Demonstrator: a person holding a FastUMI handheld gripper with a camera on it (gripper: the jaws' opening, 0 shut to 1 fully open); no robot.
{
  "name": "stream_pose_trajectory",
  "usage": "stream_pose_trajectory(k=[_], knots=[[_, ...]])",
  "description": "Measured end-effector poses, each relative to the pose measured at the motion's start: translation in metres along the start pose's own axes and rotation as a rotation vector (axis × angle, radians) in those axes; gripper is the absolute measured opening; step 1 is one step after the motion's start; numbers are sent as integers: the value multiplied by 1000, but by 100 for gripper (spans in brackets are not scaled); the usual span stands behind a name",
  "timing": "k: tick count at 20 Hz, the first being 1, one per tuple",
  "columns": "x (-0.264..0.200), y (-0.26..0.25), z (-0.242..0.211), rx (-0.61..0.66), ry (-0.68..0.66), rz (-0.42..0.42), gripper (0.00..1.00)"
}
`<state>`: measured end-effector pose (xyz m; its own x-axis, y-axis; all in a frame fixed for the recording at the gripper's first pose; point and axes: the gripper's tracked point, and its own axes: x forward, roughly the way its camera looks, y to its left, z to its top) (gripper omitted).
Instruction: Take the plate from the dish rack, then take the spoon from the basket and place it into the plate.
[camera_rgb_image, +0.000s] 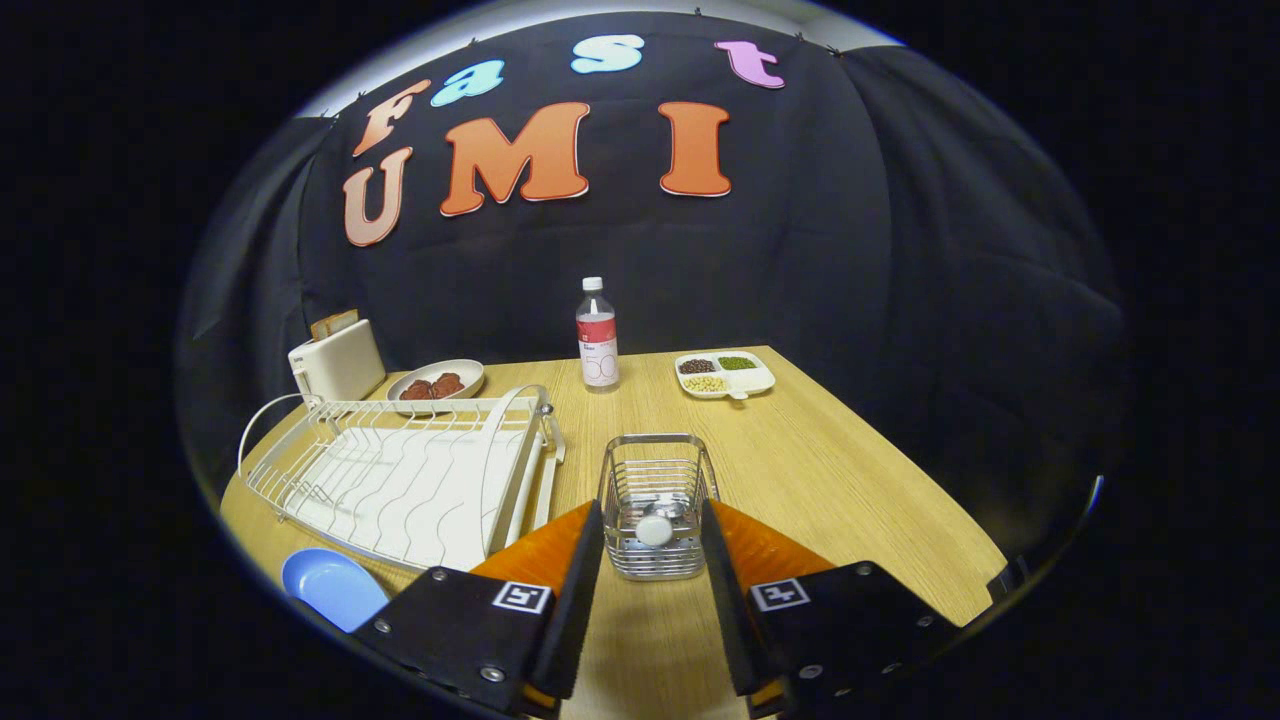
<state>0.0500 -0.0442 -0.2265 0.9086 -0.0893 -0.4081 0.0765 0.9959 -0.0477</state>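
A wooden table (800, 470) stood in a black-draped booth. The gripper (653, 580) hung with its fingers spread and empty, flanking the wire basket (655, 500), where the spoon (655, 530) showed a pale rounded end. The rack (400, 470) stood empty; the blue plate (330, 585) lay beside it (already out, apparently). Best to descend straight, centring on the spoon and clear of the wires.

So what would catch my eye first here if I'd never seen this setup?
Probably the hand-held gripper, its fingers spread open on either side of a wire basket with the spoon inside. Next, the white dish rack beside the basket and the blue plate on the table in front of the rack.
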Motion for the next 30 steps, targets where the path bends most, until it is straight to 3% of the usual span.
stream_pose_trajectory(k=[4,5,9,20,30], knots=[[10,-4,-2,-10,-5,-6,27],[10,-6,2,-15,-18,-13,14],[7,-9,10,-3,-43,-11,5],[-66,5,68,-16,-144,-23,5],[-151,110,47,-22,-151,54,5]])
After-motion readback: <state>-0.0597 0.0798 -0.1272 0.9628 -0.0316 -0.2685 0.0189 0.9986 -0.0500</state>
